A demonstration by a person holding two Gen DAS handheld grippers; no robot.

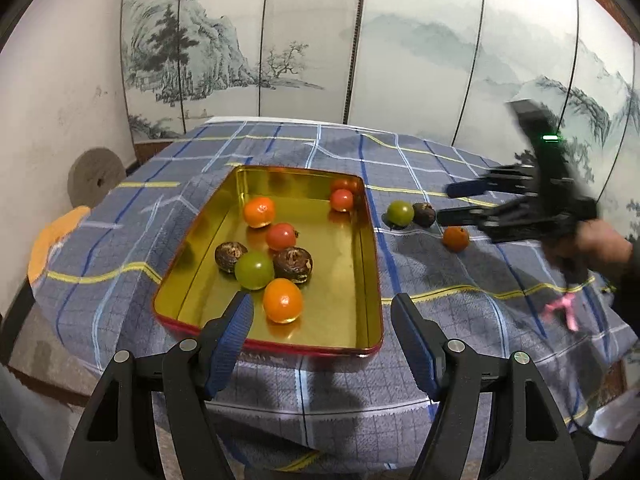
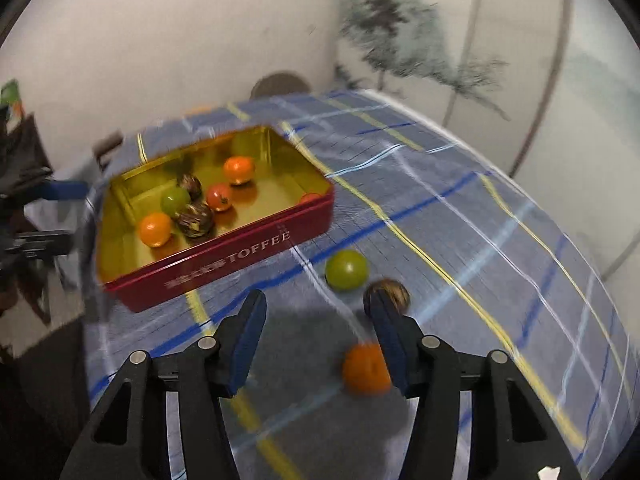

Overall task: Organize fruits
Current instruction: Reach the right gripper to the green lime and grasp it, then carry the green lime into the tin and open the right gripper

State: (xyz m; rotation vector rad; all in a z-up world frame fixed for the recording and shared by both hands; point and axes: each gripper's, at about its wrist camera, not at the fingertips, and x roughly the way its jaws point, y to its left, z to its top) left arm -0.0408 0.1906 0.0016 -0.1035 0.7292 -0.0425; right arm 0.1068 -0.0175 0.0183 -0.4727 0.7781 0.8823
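While empty, right tongs [image 2: 316, 308] overhang orange fruit [image 2: 366, 368].

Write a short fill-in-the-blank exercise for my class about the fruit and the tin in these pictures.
1. The fruits still lying on the checked cloth outside the tin number ____.
2. The word printed on the tin's red side is ____.
3. The inside of the tin is ____ in colour.
4. Neither the left tool nor the right tool holds a ____.

Missing words: three; TOFFEE; gold; fruit
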